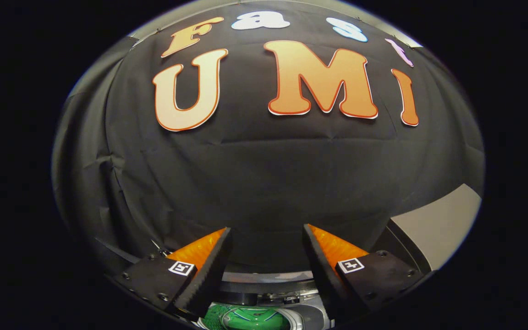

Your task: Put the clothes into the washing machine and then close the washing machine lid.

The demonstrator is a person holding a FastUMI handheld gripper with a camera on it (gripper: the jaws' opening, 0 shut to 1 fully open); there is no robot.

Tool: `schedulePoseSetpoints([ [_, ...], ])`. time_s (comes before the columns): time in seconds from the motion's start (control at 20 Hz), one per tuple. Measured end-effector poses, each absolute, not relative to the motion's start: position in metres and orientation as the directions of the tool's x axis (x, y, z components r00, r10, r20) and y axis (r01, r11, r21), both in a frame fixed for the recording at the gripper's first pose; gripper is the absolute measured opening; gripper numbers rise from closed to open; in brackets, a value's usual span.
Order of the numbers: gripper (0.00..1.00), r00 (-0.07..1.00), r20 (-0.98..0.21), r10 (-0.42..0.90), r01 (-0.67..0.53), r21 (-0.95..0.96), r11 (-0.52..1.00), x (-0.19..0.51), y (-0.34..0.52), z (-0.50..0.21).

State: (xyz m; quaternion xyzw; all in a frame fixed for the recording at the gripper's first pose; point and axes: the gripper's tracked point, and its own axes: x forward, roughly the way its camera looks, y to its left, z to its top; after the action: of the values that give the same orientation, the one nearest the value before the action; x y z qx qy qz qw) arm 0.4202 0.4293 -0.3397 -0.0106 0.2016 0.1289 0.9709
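Your tool (267,250) hung with fingers apart and empty, the green garment (245,317) at six o'clock beneath them, so you needed to dip lower

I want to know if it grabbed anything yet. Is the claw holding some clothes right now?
No. The claw is open, with nothing between its fingers; just the dark cloth wall shows beyond them.

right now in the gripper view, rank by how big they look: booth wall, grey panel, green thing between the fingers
1. booth wall, largest by far
2. grey panel, beyond the right finger
3. green thing, low between the open fingers of the gripper; the fingers cover part of it, so its real extent is unsure
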Motion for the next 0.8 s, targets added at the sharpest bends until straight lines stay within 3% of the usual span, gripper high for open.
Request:
schedulePoseSetpoints([
  [0.8, 0.98, 0.888, -0.376, 0.264, -0.279, 0.016, 0.96, 0.356, 0.412, -0.353],
])
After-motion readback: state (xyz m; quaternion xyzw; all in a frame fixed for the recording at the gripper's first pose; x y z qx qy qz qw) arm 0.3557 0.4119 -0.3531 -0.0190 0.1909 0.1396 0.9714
